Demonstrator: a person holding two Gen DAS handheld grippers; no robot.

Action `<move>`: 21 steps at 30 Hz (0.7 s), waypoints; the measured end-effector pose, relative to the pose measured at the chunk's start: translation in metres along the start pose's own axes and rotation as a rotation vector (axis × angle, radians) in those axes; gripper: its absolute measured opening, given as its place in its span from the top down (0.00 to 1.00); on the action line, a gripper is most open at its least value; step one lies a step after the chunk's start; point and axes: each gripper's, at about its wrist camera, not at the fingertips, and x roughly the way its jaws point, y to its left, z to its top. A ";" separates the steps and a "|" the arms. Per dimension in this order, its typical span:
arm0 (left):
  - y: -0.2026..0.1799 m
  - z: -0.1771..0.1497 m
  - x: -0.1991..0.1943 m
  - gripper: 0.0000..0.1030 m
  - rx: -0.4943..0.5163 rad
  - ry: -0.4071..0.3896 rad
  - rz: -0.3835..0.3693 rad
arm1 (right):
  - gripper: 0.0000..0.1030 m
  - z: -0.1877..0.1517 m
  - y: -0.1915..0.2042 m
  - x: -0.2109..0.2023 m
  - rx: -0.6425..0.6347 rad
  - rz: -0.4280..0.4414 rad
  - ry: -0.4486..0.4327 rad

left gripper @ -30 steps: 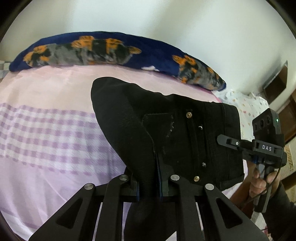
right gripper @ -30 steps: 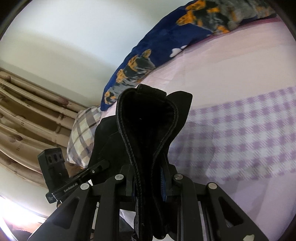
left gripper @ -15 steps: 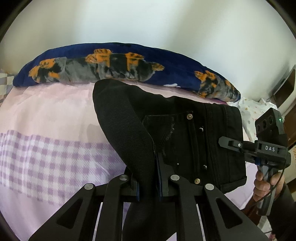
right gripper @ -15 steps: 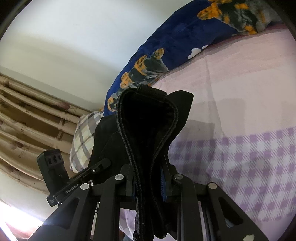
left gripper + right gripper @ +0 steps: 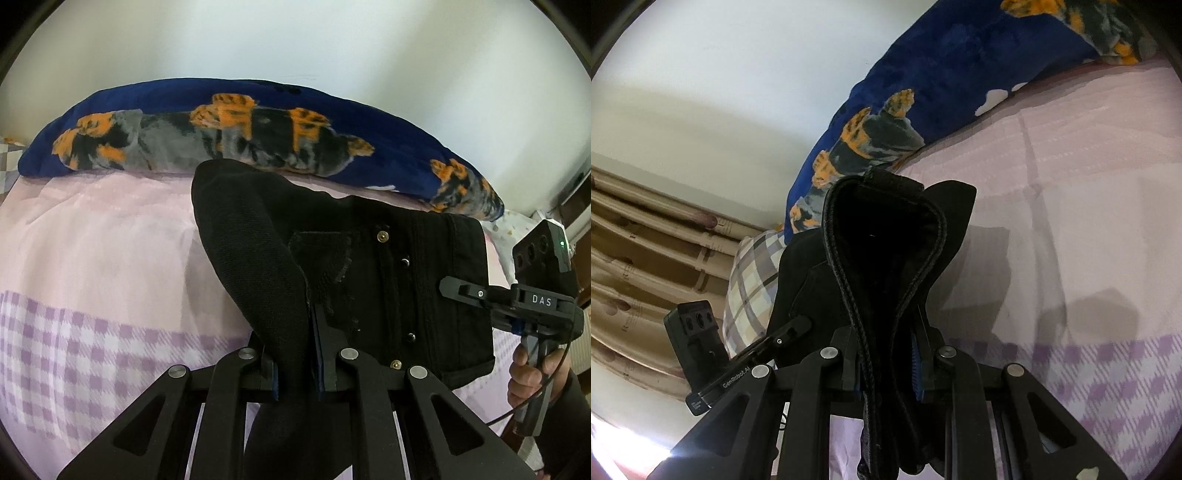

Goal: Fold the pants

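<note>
Black pants (image 5: 369, 280) are held up over the bed (image 5: 110, 258), stretched betw. both grippers. L gripper (image 5: 295, 354) is clamped on one waistband end; R gripper (image 5: 886, 365) is clamped on the other.

Your left wrist camera looks down along its fingers, close over the bed (image 5: 92, 258); your right one does likewise. Both share the pants (image 5: 388, 288) and pillow (image 5: 942, 74).

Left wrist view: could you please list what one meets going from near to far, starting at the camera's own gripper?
left gripper, shut on the black pants → pink sheet with purple checks → blue blanket with the orange and grey animal print → white wall.
</note>
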 end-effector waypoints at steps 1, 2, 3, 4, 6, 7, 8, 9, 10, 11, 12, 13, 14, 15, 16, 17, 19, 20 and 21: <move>0.004 0.002 0.004 0.87 -0.003 0.001 0.008 | 0.81 0.002 -0.001 0.003 0.000 -0.006 -0.003; 0.008 0.005 0.010 0.87 -0.005 0.006 0.015 | 0.81 0.005 -0.003 0.006 -0.002 -0.015 -0.008; 0.011 0.005 0.013 0.87 -0.003 0.007 0.020 | 0.82 0.007 -0.004 0.009 -0.005 -0.022 -0.010; 0.015 0.006 0.017 0.86 -0.002 0.007 0.028 | 0.82 0.008 -0.006 0.011 -0.013 -0.033 -0.014; 0.026 0.004 0.025 0.85 -0.016 0.016 0.033 | 0.82 0.011 -0.012 0.016 -0.024 -0.067 -0.019; 0.033 0.002 0.031 0.83 -0.034 0.027 0.030 | 0.82 0.011 -0.016 0.018 -0.029 -0.088 -0.019; 0.038 0.000 0.034 0.81 -0.046 0.034 0.027 | 0.82 0.010 -0.020 0.020 -0.040 -0.116 -0.018; 0.042 -0.004 0.037 0.78 -0.051 0.036 0.020 | 0.82 0.009 -0.021 0.022 -0.060 -0.139 -0.017; 0.044 -0.006 0.039 0.76 -0.044 0.035 0.022 | 0.80 0.008 -0.021 0.024 -0.084 -0.165 -0.017; 0.045 -0.009 0.041 0.73 -0.037 0.037 0.028 | 0.80 0.006 -0.022 0.025 -0.105 -0.189 -0.016; 0.045 -0.011 0.043 0.69 -0.034 0.040 0.034 | 0.76 0.006 -0.022 0.026 -0.124 -0.207 -0.014; 0.048 -0.014 0.047 0.68 -0.042 0.047 0.037 | 0.71 0.005 -0.021 0.027 -0.139 -0.230 -0.016; 0.050 -0.016 0.049 0.64 -0.051 0.050 0.037 | 0.69 0.004 -0.022 0.028 -0.154 -0.260 -0.015; 0.052 -0.017 0.049 0.63 -0.056 0.038 0.032 | 0.66 0.003 -0.022 0.030 -0.171 -0.282 -0.017; 0.051 -0.018 0.049 0.62 -0.051 0.036 0.034 | 0.62 0.002 -0.022 0.030 -0.177 -0.294 -0.021; 0.050 -0.017 0.048 0.60 -0.048 0.036 0.042 | 0.61 0.001 -0.023 0.031 -0.178 -0.308 -0.026; 0.047 -0.018 0.046 0.58 -0.043 0.033 0.062 | 0.53 0.001 -0.023 0.031 -0.173 -0.320 -0.029; 0.046 -0.019 0.044 0.58 -0.043 0.034 0.072 | 0.50 0.002 -0.023 0.030 -0.166 -0.334 -0.031; 0.042 -0.020 0.040 0.58 -0.040 0.034 0.088 | 0.48 0.001 -0.022 0.029 -0.163 -0.346 -0.034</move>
